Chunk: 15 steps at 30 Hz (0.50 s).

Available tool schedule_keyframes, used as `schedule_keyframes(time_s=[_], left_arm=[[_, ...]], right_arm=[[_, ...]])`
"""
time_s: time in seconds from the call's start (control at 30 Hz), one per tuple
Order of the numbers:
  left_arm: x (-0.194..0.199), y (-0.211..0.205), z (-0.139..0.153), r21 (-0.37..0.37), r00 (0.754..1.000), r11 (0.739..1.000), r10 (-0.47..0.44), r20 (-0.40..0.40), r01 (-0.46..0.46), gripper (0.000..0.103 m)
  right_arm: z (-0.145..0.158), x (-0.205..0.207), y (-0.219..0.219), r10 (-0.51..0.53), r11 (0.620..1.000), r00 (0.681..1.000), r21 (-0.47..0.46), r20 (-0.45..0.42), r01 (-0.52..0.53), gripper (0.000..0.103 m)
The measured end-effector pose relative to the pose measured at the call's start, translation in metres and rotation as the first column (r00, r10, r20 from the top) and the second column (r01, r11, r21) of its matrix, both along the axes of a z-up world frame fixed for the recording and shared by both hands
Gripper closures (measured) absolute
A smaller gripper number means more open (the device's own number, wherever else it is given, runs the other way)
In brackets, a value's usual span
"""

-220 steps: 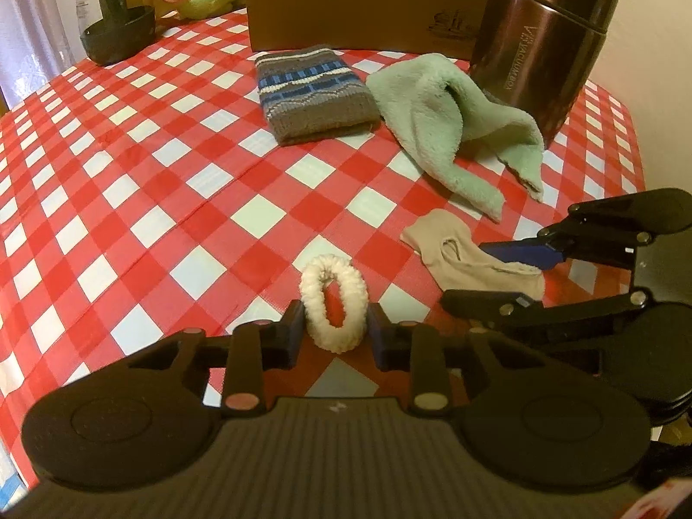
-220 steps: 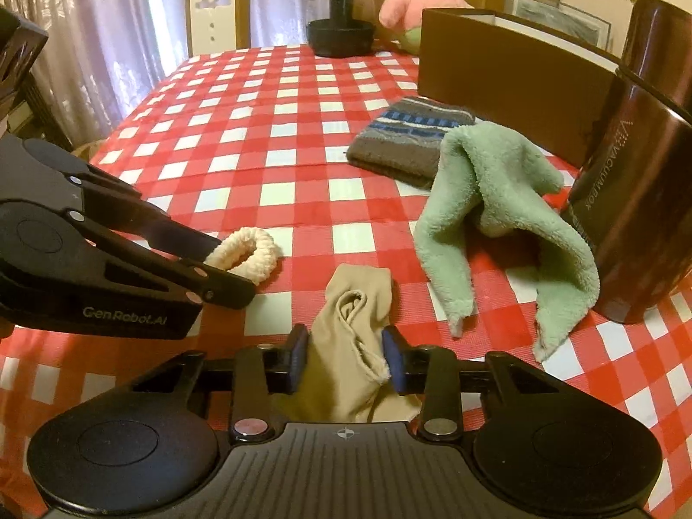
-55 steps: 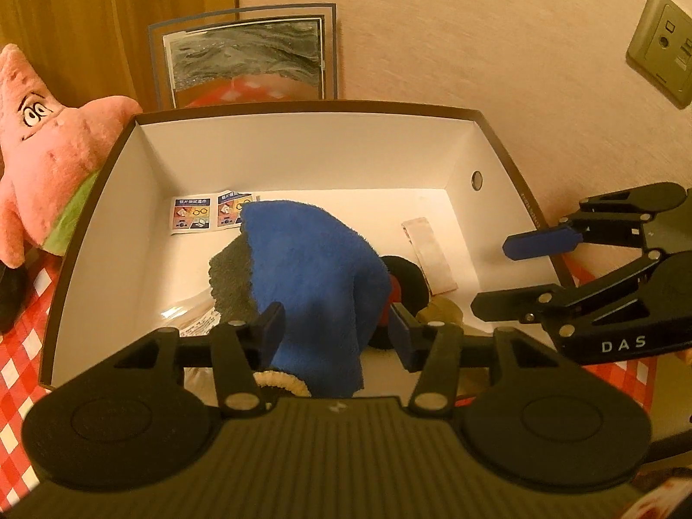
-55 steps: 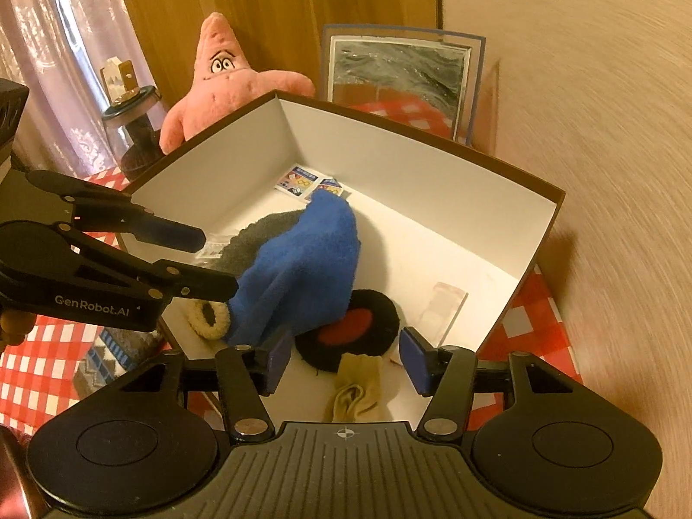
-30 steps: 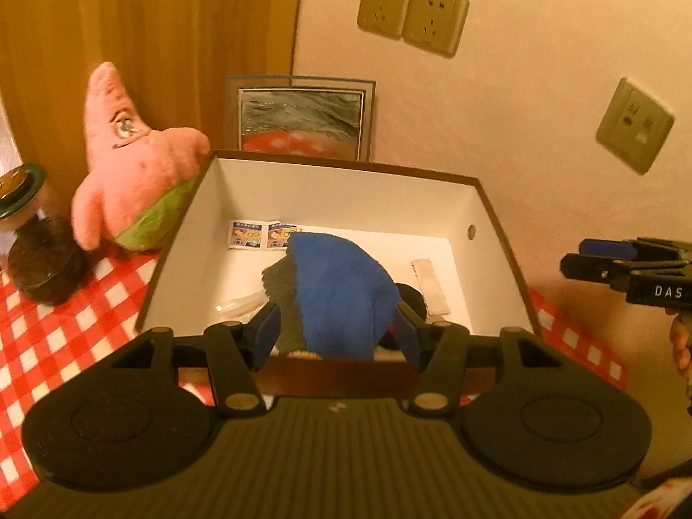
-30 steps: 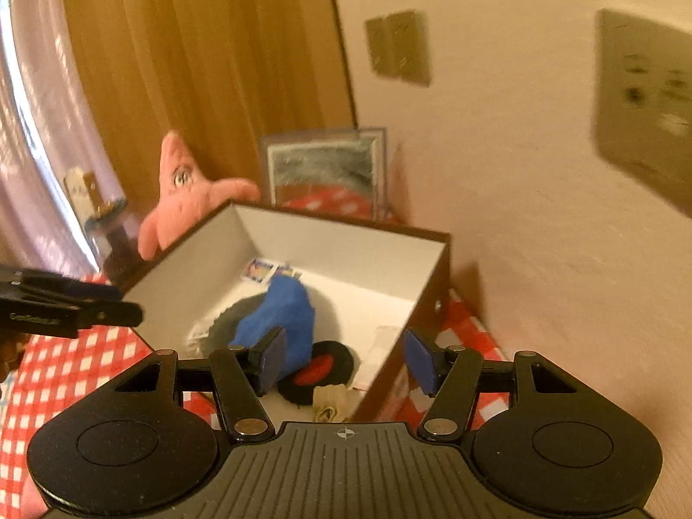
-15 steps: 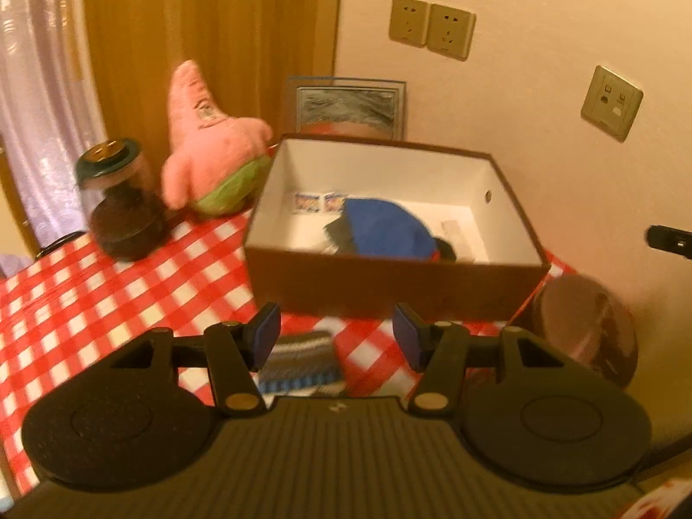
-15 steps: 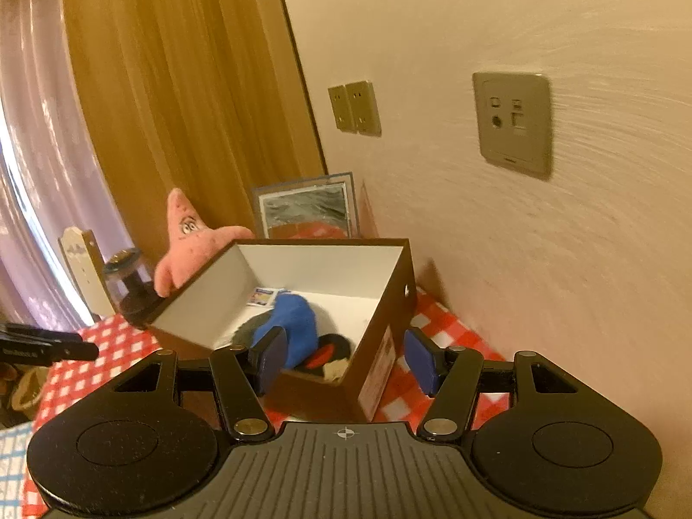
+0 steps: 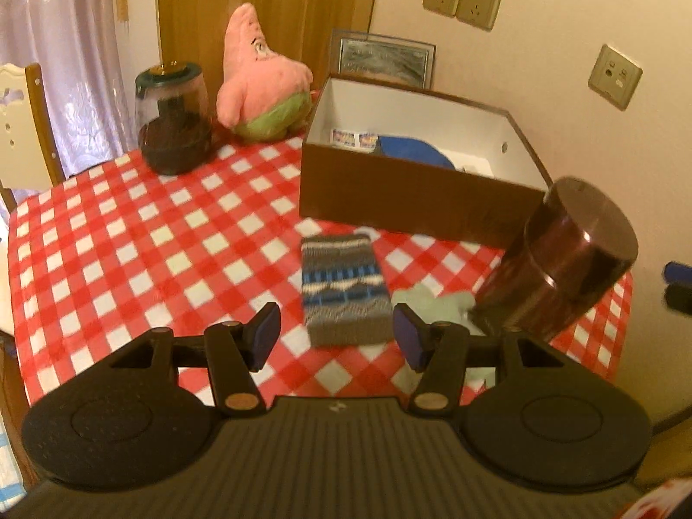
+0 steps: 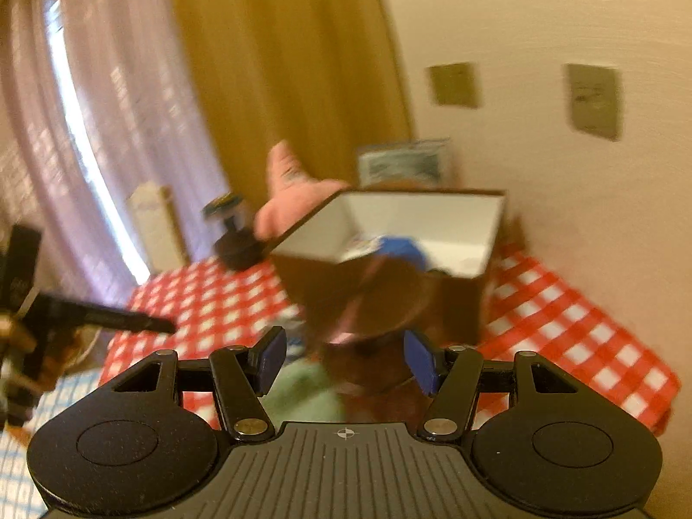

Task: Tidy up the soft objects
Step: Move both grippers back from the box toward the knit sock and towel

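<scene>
A brown box with a white inside stands at the back of the checked table and holds a blue cloth. In front of it lie a grey-and-blue striped knit piece and a pale green towel. My left gripper is open and empty, held above the knit piece. My right gripper is open and empty, high above the table's right end, and its view is blurred; the box and green towel show there.
A dark metal canister stands right of the towel. A pink star plush and a dark-lidded jar stand at the back left. A framed picture leans on the wall. A chair is at the left.
Both grippers released the scrunchie and beige sock into the box, then pulled back and up from it. The left view now looks down on the knit piece and towel.
</scene>
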<state>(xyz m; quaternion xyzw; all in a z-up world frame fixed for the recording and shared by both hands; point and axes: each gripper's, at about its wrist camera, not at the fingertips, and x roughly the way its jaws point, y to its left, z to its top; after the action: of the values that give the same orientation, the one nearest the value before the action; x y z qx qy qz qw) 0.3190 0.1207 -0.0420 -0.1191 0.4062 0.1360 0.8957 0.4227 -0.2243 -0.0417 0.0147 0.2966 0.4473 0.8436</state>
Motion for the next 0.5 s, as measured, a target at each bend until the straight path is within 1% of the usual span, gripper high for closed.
schedule_keyframes(time_s=[0.1,0.2,0.33,0.43,0.5], left_arm=[[-0.009,-0.001,-0.009,-0.006,1.0,1.0,-0.014,-0.007,0.014,0.048],[-0.011,-0.001,-0.02,0.01,0.999,0.999,-0.03,-0.023,0.03,0.048],[-0.009,-0.001,-0.037,-0.002,0.998,0.999,-0.048,-0.045,0.048,0.048],[-0.004,0.0,-0.05,0.006,0.996,0.998,-0.064,-0.055,0.064,0.048],[0.0,0.001,-0.059,0.016,0.995,0.997,-0.074,-0.061,0.075,0.048]], right_arm=[[-0.013,-0.023,0.024,0.036,0.999,0.999,-0.033,-0.024,-0.037,0.043],[-0.031,-0.038,0.05,0.053,0.997,0.997,-0.059,-0.054,-0.056,0.043],[-0.058,-0.05,0.086,0.053,0.988,0.998,-0.145,-0.033,-0.058,0.043],[-0.078,-0.054,0.108,0.046,0.98,0.999,-0.194,-0.019,-0.049,0.043],[-0.089,-0.052,0.121,0.059,0.973,0.998,-0.223,0.002,-0.057,0.043]])
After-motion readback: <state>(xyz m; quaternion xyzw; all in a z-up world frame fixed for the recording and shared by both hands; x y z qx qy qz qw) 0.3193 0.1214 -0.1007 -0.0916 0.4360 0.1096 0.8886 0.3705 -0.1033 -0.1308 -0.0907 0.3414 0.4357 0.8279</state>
